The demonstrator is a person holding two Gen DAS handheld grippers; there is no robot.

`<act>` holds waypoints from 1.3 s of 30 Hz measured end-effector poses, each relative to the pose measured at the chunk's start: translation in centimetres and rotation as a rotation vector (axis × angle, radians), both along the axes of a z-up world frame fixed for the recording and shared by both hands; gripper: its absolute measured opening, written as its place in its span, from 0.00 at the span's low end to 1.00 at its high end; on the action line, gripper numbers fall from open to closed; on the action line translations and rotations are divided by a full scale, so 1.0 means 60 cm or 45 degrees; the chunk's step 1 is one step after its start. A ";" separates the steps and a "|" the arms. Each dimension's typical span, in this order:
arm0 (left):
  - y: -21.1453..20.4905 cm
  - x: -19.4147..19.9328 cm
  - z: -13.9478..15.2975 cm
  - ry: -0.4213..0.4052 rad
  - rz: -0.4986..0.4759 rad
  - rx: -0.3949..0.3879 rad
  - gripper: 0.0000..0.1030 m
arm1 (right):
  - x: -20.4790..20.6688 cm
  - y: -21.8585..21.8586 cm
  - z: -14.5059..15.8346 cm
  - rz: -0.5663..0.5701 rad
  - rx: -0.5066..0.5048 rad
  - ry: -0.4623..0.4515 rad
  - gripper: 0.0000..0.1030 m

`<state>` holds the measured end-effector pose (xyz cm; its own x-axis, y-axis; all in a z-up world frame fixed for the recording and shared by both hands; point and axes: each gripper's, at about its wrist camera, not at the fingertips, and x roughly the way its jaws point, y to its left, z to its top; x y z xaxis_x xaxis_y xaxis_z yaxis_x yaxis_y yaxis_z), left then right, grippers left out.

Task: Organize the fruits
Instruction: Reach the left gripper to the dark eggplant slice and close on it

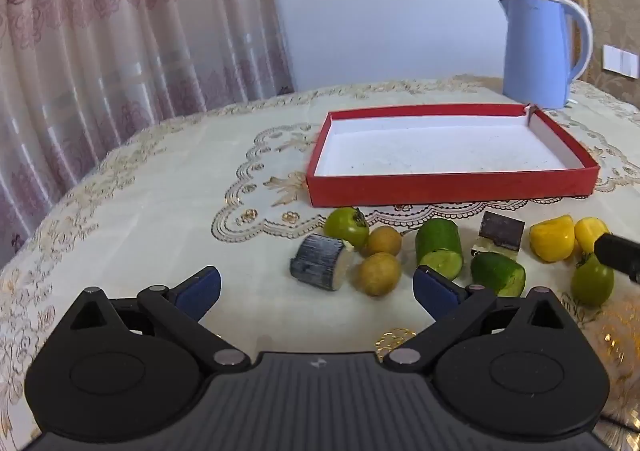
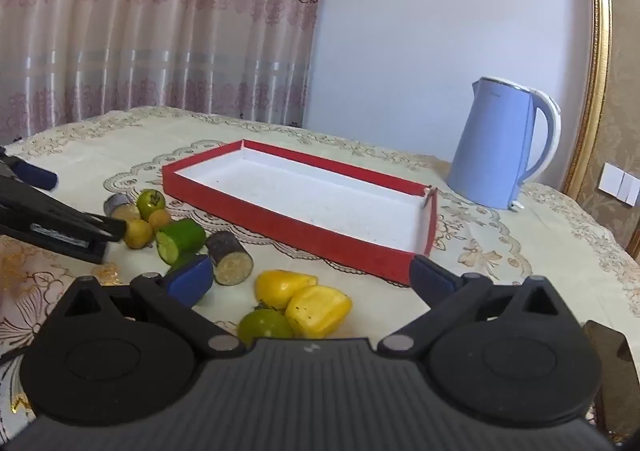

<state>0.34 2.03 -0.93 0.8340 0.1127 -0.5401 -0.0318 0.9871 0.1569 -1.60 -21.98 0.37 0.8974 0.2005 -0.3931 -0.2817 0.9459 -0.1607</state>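
A red tray (image 1: 448,187) with a white inside lies empty on the table; it also shows in the right wrist view (image 2: 280,223). In front of it lie fruits: a dark cane piece (image 1: 320,261), small brown-yellow fruits (image 1: 378,273), green cucumber pieces (image 1: 440,247), green persimmons (image 1: 347,226), yellow fruits (image 1: 552,238). My left gripper (image 1: 316,285) is open and empty, just short of the cane piece. My right gripper (image 2: 310,277) is open and empty, above the yellow fruits (image 2: 304,297) and a green persimmon (image 2: 264,325).
A blue kettle (image 1: 540,51) stands behind the tray's right end, also in the right wrist view (image 2: 500,147). The table wears a cream embroidered cloth (image 1: 160,191). Curtains (image 1: 120,31) hang at the far left. The left gripper's body (image 2: 48,219) reaches in from the left.
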 end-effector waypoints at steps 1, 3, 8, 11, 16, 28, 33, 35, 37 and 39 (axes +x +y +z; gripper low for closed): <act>0.006 -0.002 0.001 -0.005 -0.013 -0.012 1.00 | 0.000 -0.002 -0.001 0.000 0.005 0.002 1.00; 0.018 -0.004 0.004 -0.017 -0.029 -0.045 1.00 | 0.001 -0.003 -0.002 0.010 0.013 0.005 1.00; 0.030 -0.007 0.010 -0.066 -0.097 -0.056 1.00 | -0.002 0.009 -0.010 0.040 -0.044 -0.023 1.00; 0.025 0.001 0.007 -0.069 -0.136 -0.007 1.00 | -0.008 0.003 -0.010 0.031 -0.022 -0.015 1.00; 0.027 0.012 -0.001 -0.081 -0.131 0.105 1.00 | -0.002 -0.001 -0.013 -0.001 -0.012 -0.011 0.98; 0.068 0.040 -0.009 -0.054 -0.142 0.128 0.99 | 0.002 -0.007 -0.010 -0.017 0.030 0.007 1.00; 0.056 0.047 -0.013 -0.047 -0.219 0.143 0.99 | 0.004 -0.007 -0.010 -0.021 0.041 0.020 1.00; 0.051 0.052 -0.013 -0.047 -0.242 0.163 0.99 | 0.003 -0.006 -0.010 -0.021 0.020 0.028 1.00; 0.048 0.061 -0.017 -0.036 -0.254 0.186 0.99 | 0.002 -0.006 -0.011 -0.017 0.015 0.011 1.00; 0.047 0.071 -0.021 -0.028 -0.261 0.198 0.98 | 0.001 -0.006 -0.011 -0.015 0.000 -0.014 1.00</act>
